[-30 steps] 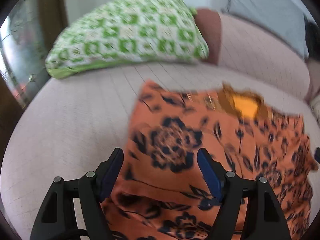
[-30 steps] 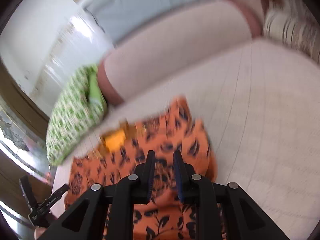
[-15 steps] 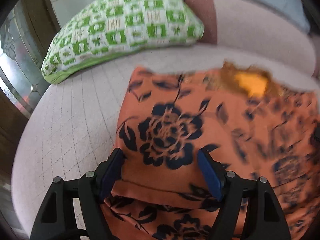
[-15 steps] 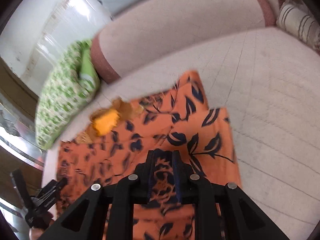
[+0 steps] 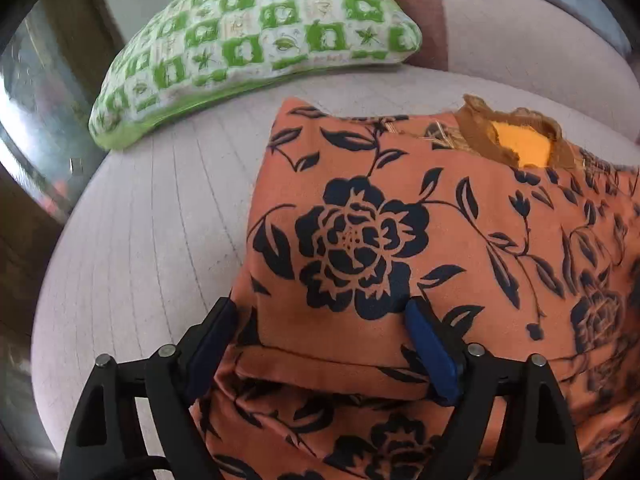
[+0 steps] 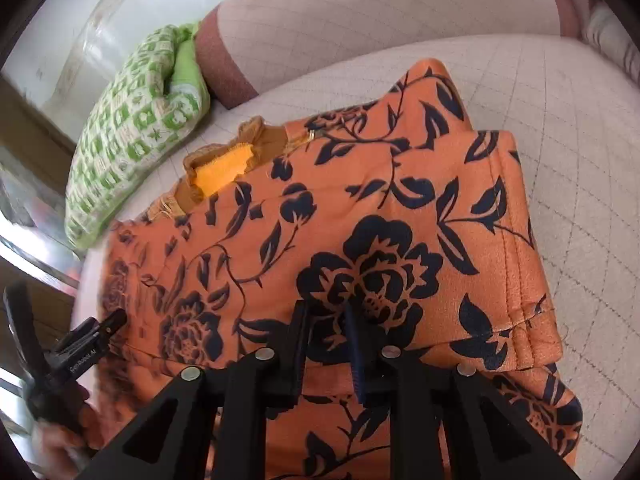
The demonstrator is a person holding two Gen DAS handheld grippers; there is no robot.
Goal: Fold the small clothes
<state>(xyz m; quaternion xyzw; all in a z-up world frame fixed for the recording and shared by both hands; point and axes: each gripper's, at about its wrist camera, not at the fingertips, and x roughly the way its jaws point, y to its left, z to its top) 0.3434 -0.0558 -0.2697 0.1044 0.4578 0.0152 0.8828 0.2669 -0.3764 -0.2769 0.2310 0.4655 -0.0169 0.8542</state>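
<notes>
An orange garment with a dark blue flower print [image 5: 400,240] lies on a pale quilted sofa seat, its lower part folded up over the rest. Its brown collar with a yellow lining [image 5: 520,148] is at the far edge. It also shows in the right wrist view [image 6: 360,220]. My left gripper [image 5: 320,320] is open, its blue pads either side of the folded edge. My right gripper [image 6: 326,320] is nearly shut, pinching a ridge of the garment's folded layer. The left gripper also shows in the right wrist view [image 6: 80,344] at the garment's left edge.
A green and white patterned cushion [image 5: 248,44] lies against the sofa back [image 5: 520,32] behind the garment. A dark wooden frame with glass [image 5: 36,160] stands to the left. Bare sofa seat [image 6: 580,160] lies to the garment's right.
Both grippers have carried the garment's near edge forward and down, laying the fold flat on the garment. The right gripper's jaws have parted slightly.
</notes>
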